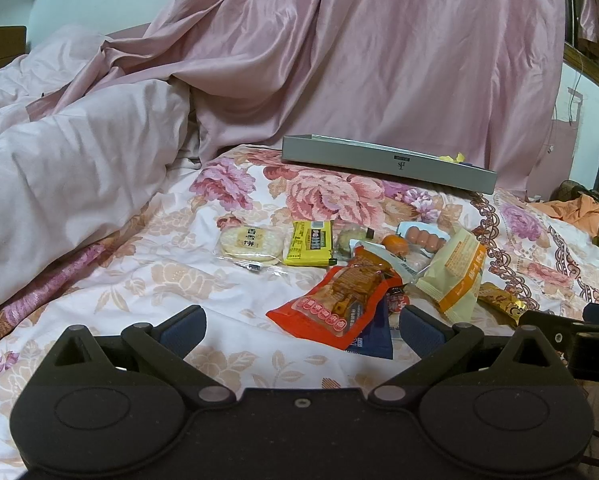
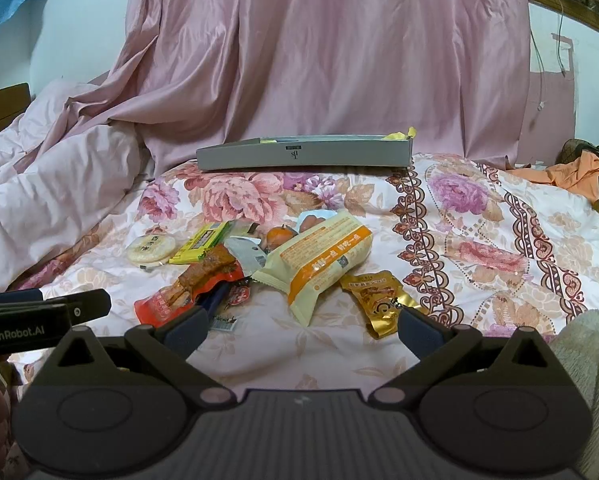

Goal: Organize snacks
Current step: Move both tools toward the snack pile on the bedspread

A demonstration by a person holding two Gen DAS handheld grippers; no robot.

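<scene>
Snack packs lie scattered on the floral bedspread. In the left wrist view: a round rice cracker point(image 1: 250, 243), a yellow pack point(image 1: 309, 242), a red-orange pack point(image 1: 339, 300), a cream-and-orange pack point(image 1: 457, 272), a sausage pack point(image 1: 423, 237). A grey tray point(image 1: 383, 162) lies behind them. My left gripper point(image 1: 301, 330) is open and empty just before the red-orange pack. In the right wrist view, my right gripper point(image 2: 301, 330) is open and empty before the cream-and-orange pack point(image 2: 319, 260) and a gold pack point(image 2: 379, 300). The tray point(image 2: 303, 158) lies beyond.
A bunched pale quilt point(image 1: 59, 184) lies at the left. A pink curtain point(image 1: 379, 52) hangs behind the tray. Orange clothing point(image 2: 571, 176) lies at the far right. The left gripper's body point(image 2: 27, 320) shows at the left of the right wrist view.
</scene>
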